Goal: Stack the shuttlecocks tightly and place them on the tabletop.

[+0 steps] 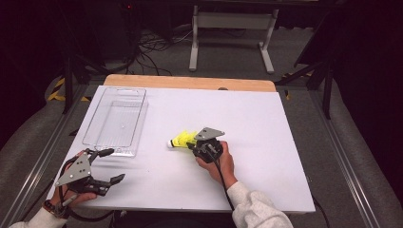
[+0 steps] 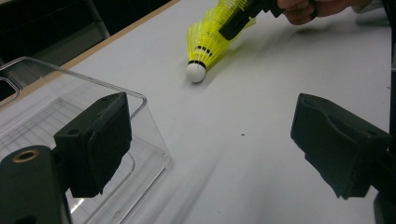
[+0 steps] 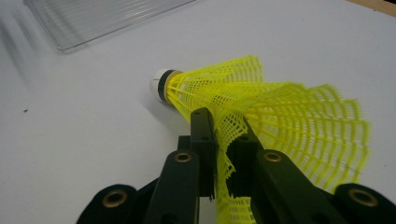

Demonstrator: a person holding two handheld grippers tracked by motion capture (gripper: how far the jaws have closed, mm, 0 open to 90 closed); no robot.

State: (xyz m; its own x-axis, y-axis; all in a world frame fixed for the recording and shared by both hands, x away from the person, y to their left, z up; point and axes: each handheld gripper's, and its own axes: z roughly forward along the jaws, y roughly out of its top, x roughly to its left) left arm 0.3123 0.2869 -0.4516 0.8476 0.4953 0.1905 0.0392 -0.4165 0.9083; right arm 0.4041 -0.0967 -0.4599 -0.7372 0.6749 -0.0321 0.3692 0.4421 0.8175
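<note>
White table (image 1: pixel 266 142) under everything. Clear plastic tray (image 1: pixel 116 121) sits well left of the yellow shuttlecock (image 1: pixel 183 139). Your left gripper (image 1: pixel 107 166) hangs wide open and holds nothing, just near the tray's front corner. Your right gripper (image 1: pixel 192 143) is pinched on the shuttlecock's mesh skirt.

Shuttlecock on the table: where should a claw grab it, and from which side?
Probably by the yellow skirt, coming from the flared end. The shuttlecock lies on its side on the table, and the thin mesh slips between close jaws, while the round white tip could roll away. The right claw is pinching the skirt wall just so.
</note>
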